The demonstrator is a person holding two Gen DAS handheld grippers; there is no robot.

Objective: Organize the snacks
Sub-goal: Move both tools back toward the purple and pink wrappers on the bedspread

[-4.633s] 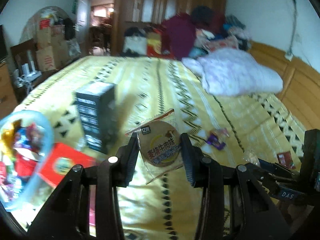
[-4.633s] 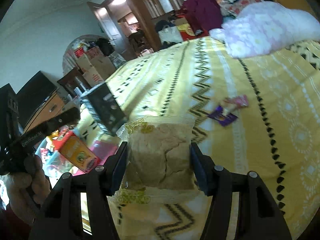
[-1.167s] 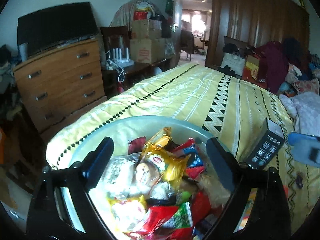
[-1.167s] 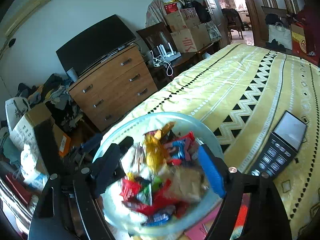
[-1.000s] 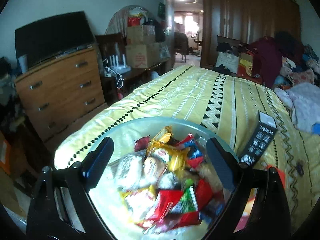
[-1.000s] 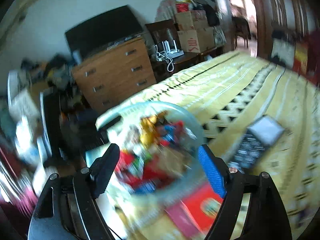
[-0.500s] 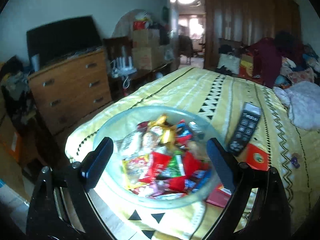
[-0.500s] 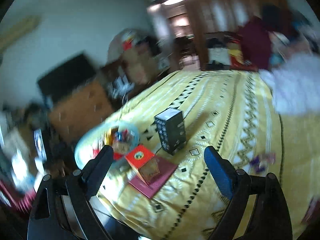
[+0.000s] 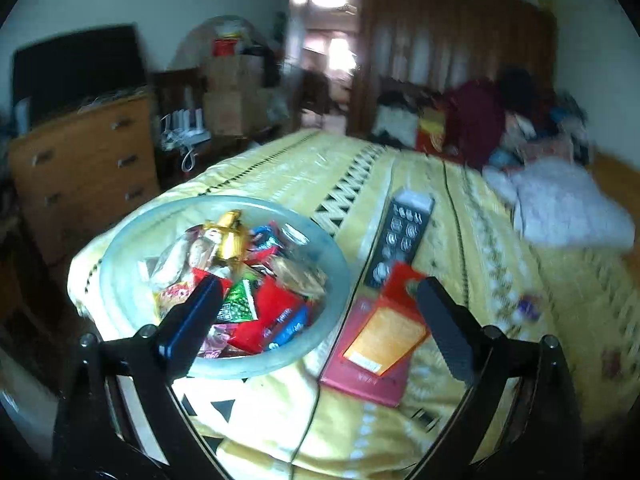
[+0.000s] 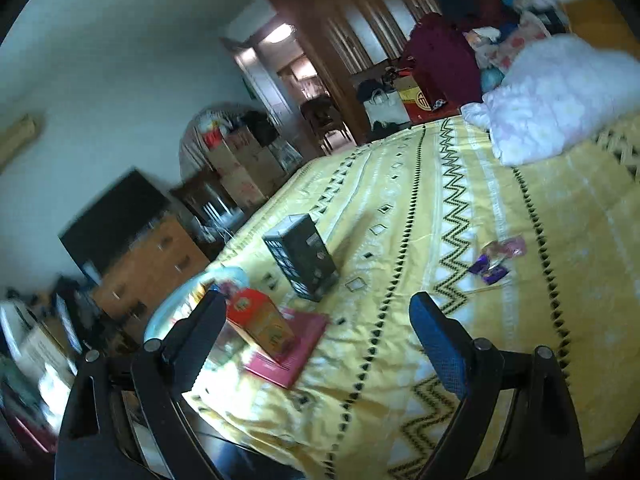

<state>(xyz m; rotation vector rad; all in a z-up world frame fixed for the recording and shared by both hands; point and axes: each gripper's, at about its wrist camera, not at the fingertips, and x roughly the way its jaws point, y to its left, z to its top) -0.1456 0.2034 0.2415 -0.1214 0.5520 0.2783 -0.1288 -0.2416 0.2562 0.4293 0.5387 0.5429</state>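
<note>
A pale blue bowl full of wrapped snacks sits at the near left corner of the yellow bed. My left gripper is open and empty, above the bowl's right rim. My right gripper is open and empty, higher up over the bed's near edge. The bowl shows in the right wrist view at the lower left. Small loose purple and pink snack packets lie on the bedspread to the right. They show blurred in the left wrist view.
A red box lies on a flat pink box beside the bowl. A black box stands behind them. A white pillow and piled clothes sit at the far end. A wooden dresser stands left of the bed.
Both grippers have dropped their snack packets in the bowl and opened. Both have pulled back and swung right, away from the bowl; the right one now faces the bed.
</note>
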